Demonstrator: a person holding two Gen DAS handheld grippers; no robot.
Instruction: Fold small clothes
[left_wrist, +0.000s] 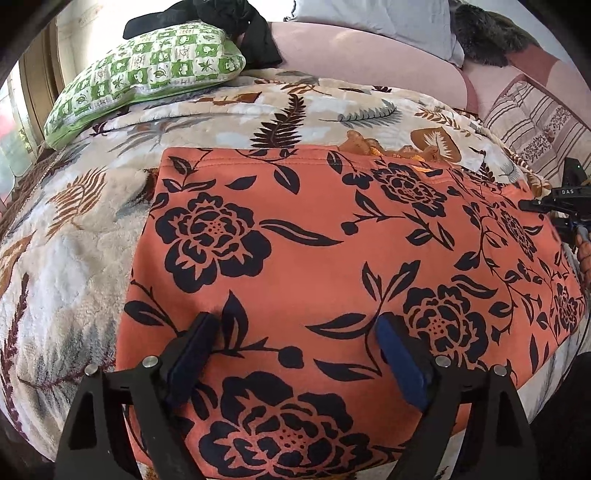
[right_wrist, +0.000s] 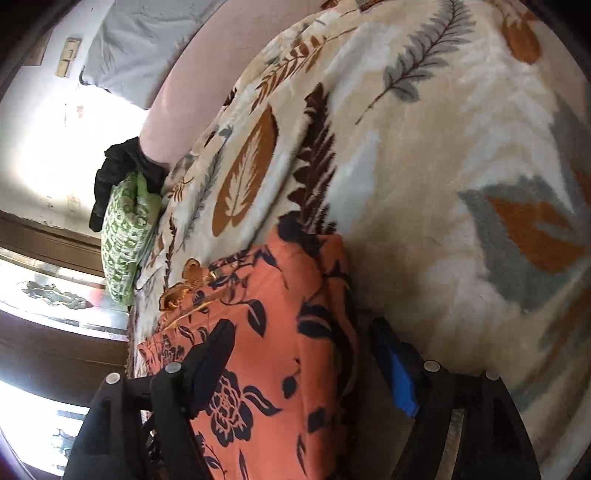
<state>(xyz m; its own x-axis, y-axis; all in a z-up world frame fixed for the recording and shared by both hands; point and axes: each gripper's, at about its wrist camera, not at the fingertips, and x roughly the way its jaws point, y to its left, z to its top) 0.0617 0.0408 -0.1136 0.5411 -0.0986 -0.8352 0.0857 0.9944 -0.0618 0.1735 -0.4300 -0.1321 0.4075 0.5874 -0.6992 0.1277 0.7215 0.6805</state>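
Note:
An orange garment with a black flower print (left_wrist: 314, 266) lies flat on a leaf-patterned blanket (left_wrist: 74, 236). My left gripper (left_wrist: 295, 325) is open just above the garment's near part, fingers spread and holding nothing. In the right wrist view the same garment (right_wrist: 273, 332) shows from its right edge, with an orange embroidered trim (right_wrist: 188, 284) at its far end. My right gripper (right_wrist: 299, 339) is open, its fingers on either side of the garment's folded edge, not closed on it. The right gripper's tip (left_wrist: 532, 205) also shows at the garment's right edge in the left wrist view.
A green and white patterned pillow (left_wrist: 147, 74) lies at the far left with a black cloth (left_wrist: 229, 22) on it. A pink cushion (left_wrist: 362, 51) and a striped pillow (left_wrist: 532, 122) lie at the back. A window (right_wrist: 44, 295) is beside the bed.

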